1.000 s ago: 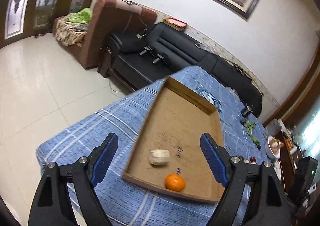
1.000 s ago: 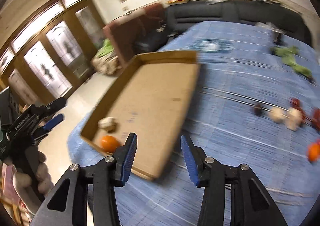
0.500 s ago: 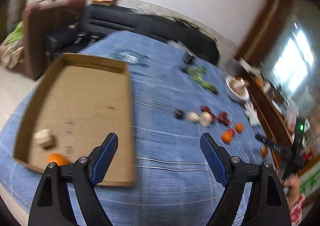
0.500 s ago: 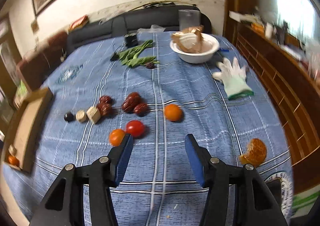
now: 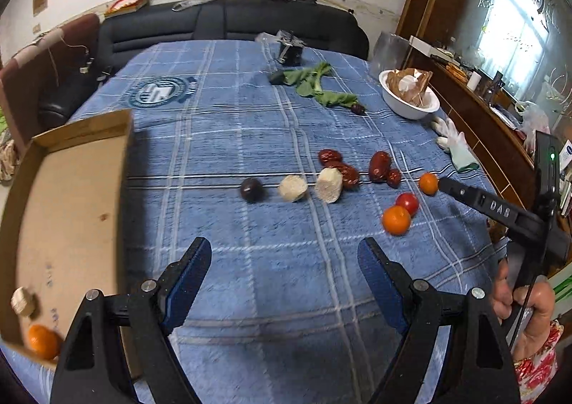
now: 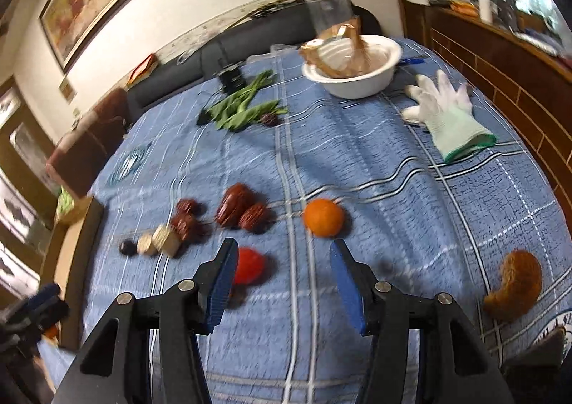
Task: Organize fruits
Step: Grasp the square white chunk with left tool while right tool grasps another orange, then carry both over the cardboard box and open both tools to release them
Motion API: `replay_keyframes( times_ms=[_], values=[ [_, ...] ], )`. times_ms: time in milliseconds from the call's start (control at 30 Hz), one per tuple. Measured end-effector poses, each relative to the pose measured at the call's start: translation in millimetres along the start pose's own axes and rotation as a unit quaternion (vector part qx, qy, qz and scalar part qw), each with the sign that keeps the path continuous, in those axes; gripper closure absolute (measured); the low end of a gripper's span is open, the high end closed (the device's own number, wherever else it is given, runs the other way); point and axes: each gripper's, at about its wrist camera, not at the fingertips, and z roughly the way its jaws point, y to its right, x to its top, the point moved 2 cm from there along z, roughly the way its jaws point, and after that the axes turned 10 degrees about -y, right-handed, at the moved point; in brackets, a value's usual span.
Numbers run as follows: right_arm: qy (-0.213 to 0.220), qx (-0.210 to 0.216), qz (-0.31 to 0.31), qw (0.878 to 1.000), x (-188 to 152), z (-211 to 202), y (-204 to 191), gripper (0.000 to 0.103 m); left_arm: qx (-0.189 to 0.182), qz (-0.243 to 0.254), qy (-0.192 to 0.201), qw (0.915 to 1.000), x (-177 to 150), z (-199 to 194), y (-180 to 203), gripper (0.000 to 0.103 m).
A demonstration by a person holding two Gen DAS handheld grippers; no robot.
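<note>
**Inspector:** Presently, the right gripper hovers above the blue plaid tablecloth, blue-padded jaws spread, gripping nothing. A small round orange citrus fruit lies just ahead of its tips; a red round tomato sits partly behind the left finger.

**Clerk:** And the left gripper?

**Inspector:** Also spread and empty, over bare cloth. Ahead lie a dark round fruit, two pale cut chunks, and wrinkled red-brown dates. The shallow brown cardboard tray stands to its left, holding one orange fruit and a pale chunk.

**Clerk:** Beyond?

**Inspector:** White bowl, green leaves, white glove; a brown curved piece, possibly peel, is blurred.
</note>
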Motion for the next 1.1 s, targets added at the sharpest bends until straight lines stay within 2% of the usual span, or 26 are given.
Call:
replay_keyframes(
  times_ms=[33,67,100,167,400,600,700,833,900,967,1033,1100],
  values=[
    [0.003,0.003,0.008,1.000,5.7,0.7,5.0,0.052,-0.007,0.002,0.000,1.0000,5.6,6.3,4.2,0.023],
    [0.004,0.005,0.012,1.000,9.6,1.4,8.5,0.060,-0.010,0.005,-0.002,0.9999,8.3,10.0,6.8,0.032],
    [0.006,0.003,0.017,1.000,15.2,3.4,12.7,0.063,-0.014,0.011,-0.005,0.9998,12.8,15.6,11.4,0.039],
    [0.011,-0.002,0.020,1.000,22.2,6.3,18.3,0.070,-0.022,0.028,-0.008,0.9993,22.6,27.6,22.6,0.041],
    [0.031,0.007,0.019,0.999,24.9,13.7,29.7,0.070,0.006,0.100,0.006,0.9950,47.1,56.7,51.8,0.041],
    [0.016,0.027,0.013,0.999,23.4,25.7,31.5,0.070,0.016,0.136,-0.015,0.9904,56.0,89.6,60.1,0.041],
    [0.008,0.021,-0.003,1.000,21.6,31.4,25.6,0.070,0.009,0.135,-0.032,0.9903,58.4,103.6,58.2,0.041],
    [0.007,-0.005,-0.025,1.000,19.6,36.2,17.7,0.069,0.010,0.146,-0.031,0.9887,58.9,108.1,62.0,0.042],
    [0.003,-0.014,-0.028,0.999,18.8,39.1,16.6,0.069,0.008,0.148,-0.033,0.9884,57.6,110.2,62.9,0.061],
    [-0.004,-0.018,-0.030,0.999,18.1,43.0,16.6,0.069,0.022,0.149,-0.031,0.9882,56.5,113.1,61.8,0.070],
    [-0.008,-0.017,-0.030,0.999,17.1,45.3,16.6,0.069,0.021,0.145,-0.029,0.9888,56.5,112.4,58.8,0.074],
    [-0.007,-0.022,-0.033,0.999,16.5,45.0,15.8,0.069,-0.003,0.131,-0.032,0.9909,58.1,112.0,53.8,0.074]
  ],
)
